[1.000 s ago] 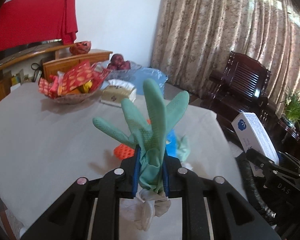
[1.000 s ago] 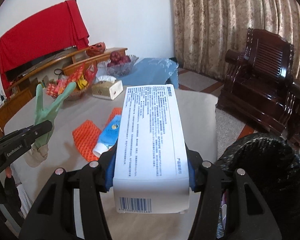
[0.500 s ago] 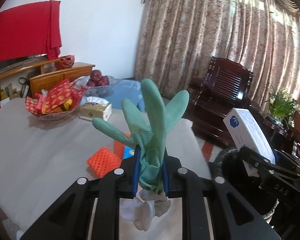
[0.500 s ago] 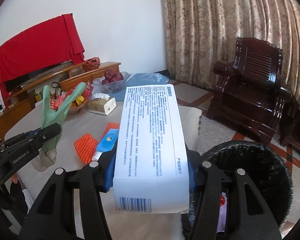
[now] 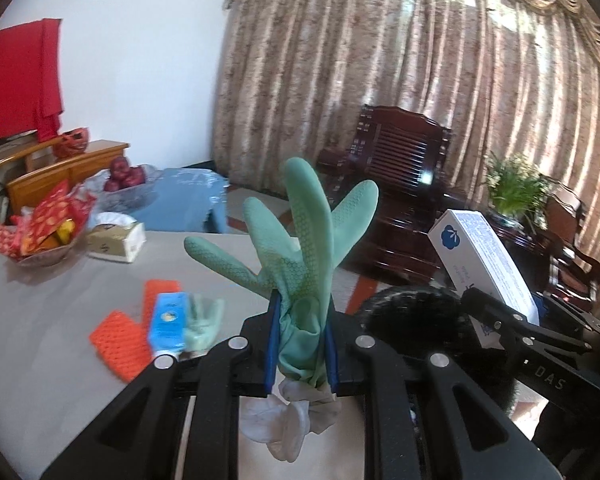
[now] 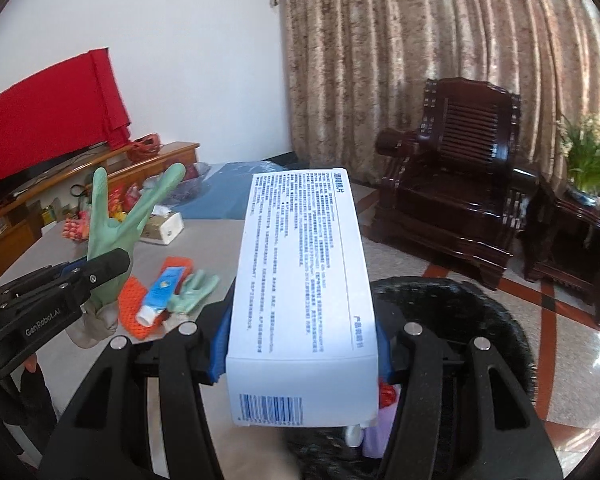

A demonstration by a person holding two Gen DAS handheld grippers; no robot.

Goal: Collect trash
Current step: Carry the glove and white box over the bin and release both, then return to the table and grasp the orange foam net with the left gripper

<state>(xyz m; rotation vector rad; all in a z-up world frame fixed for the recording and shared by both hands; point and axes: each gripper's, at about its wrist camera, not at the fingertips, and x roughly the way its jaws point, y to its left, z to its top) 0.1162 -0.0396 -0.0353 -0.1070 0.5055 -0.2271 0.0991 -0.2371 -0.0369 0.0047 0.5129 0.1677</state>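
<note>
the left tool is clenched on a green glove, gripped low at the cuff so the fingers stand up clear of the pads and a pale wad of its lining hangs underneath. that low hold looks chosen so the glove will drop freely once let go. the right tool is grasping a white box across its narrow sides, long axis pointing away, barcode end nearest the camera; held like this the box can tip or fall straight down.

both loads sit at the right edge of the bench, near the black bin on the floor. the box overhangs the bin's near rim, and some rubbish already shows inside below it. judging by this, the drop is the step in hand.

left on the bench, close together near that edge: an orange mesh piece, a blue tube lying on it, and a second glove touching the tube. these seem the next trash to collect. the snack bowl and tissue box farther left look like keepers.
</note>
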